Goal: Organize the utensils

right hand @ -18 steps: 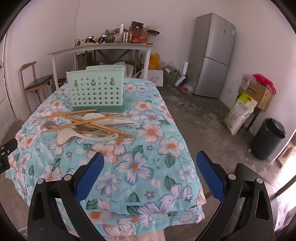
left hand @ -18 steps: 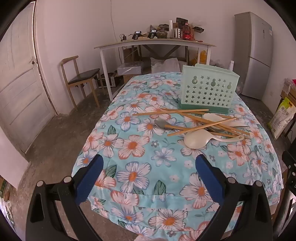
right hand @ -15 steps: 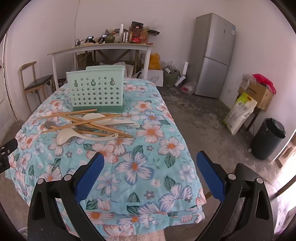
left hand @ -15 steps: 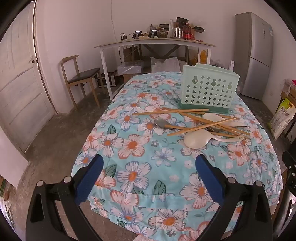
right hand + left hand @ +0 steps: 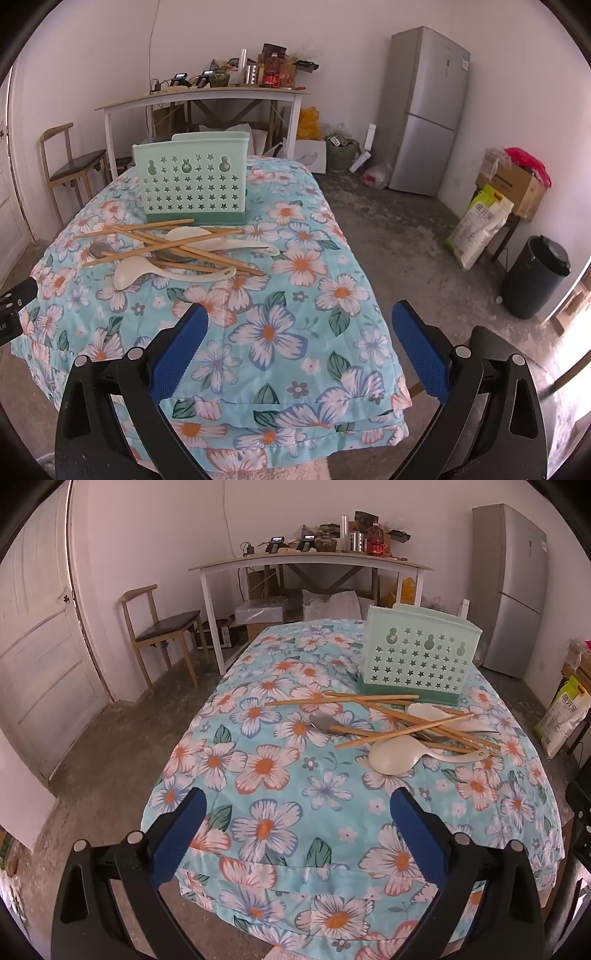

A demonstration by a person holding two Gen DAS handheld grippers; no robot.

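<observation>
A pale green utensil holder (image 5: 419, 659) (image 5: 192, 181) with star holes stands upright on the floral tablecloth (image 5: 295, 775) (image 5: 295, 321). In front of it lies a loose pile: several wooden chopsticks (image 5: 399, 727) (image 5: 173, 243), two white rice spoons (image 5: 393, 757) (image 5: 136, 271) and metal spoons (image 5: 325, 723) (image 5: 98, 249). My left gripper (image 5: 297, 808) hangs open over the table's near edge, well short of the pile, with nothing between its blue pads. My right gripper (image 5: 299, 323) is also open and empty, near the table's right front corner.
A wooden chair (image 5: 159, 627), a white door (image 5: 40, 638) and a cluttered white side table (image 5: 310, 559) stand behind. To the right are a grey fridge (image 5: 428, 110), a rice sack (image 5: 478, 225), cardboard boxes (image 5: 513, 184) and a dark bin (image 5: 535, 277).
</observation>
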